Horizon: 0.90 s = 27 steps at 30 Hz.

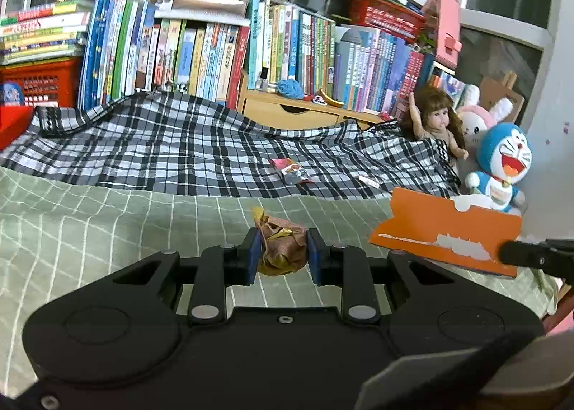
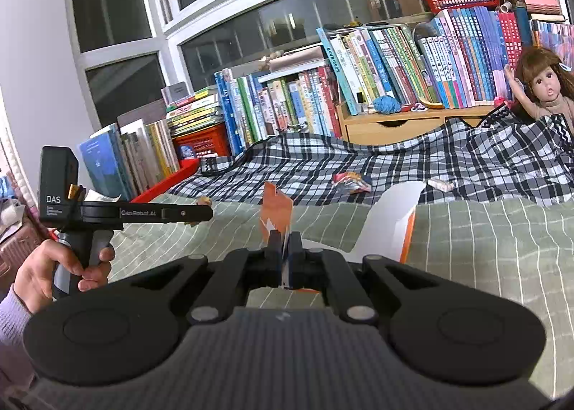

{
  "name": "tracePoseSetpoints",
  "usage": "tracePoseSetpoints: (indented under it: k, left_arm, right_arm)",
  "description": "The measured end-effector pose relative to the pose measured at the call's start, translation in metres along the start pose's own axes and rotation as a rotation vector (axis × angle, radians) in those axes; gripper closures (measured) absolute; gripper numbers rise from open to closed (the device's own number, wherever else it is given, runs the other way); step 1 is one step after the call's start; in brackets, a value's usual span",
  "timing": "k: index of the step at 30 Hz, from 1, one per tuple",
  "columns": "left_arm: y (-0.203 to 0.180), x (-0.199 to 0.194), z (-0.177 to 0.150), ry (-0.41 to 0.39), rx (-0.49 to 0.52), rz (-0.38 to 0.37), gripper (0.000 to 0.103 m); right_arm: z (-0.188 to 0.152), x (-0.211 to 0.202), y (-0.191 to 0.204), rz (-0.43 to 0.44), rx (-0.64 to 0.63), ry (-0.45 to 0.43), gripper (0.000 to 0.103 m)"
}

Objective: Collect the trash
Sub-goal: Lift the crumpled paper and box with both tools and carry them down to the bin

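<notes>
Mid-collection: left tool clenched on a crumpled wrapper, right tool gripping torn orange card, both above the bed. Two more scraps, snack packet & white bit, lie on the plaid blanket; next, prob. bin both loads w/o dropping.

Green sheet with thin white lines. Black-and-white checked blanket. Orange card torn white at the edge. Crumpled wrapper, pink and gold. Blue-and-white cat toy with red mouth. Pink-and-white bunny. Red basket. Blue yarn ball. Black gripper with blue pads.
</notes>
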<state>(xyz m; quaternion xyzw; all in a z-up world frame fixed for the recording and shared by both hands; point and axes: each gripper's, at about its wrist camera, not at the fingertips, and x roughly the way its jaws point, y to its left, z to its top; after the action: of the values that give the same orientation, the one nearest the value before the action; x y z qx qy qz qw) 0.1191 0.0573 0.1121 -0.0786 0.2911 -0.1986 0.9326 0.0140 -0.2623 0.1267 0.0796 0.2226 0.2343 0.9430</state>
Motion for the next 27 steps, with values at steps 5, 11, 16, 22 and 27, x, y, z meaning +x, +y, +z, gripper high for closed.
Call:
tracePoseSetpoints:
  k: [5, 11, 16, 22, 27]
  left_arm:
    - [-0.017, -0.034, -0.015, -0.008, 0.039, -0.015, 0.077]
    - [-0.035, -0.071, -0.035, -0.019, 0.051, -0.023, 0.077]
    - [-0.038, -0.098, -0.058, -0.017, 0.011, -0.019, 0.077]
    - [-0.048, -0.132, -0.088, -0.015, 0.000, -0.017, 0.077]
    - [-0.059, -0.156, -0.118, -0.009, -0.007, -0.030, 0.077]
  right_arm:
    - [-0.011, -0.021, 0.015, 0.051, -0.008, 0.002, 0.097]
    - [-0.024, -0.046, 0.033, 0.087, -0.037, -0.007, 0.097]
    - [-0.035, -0.064, 0.044, 0.087, -0.049, 0.000, 0.097]
    - [-0.057, -0.087, 0.059, 0.109, -0.054, 0.021, 0.097]
    - [-0.079, -0.103, 0.071, 0.133, -0.059, 0.048, 0.097]
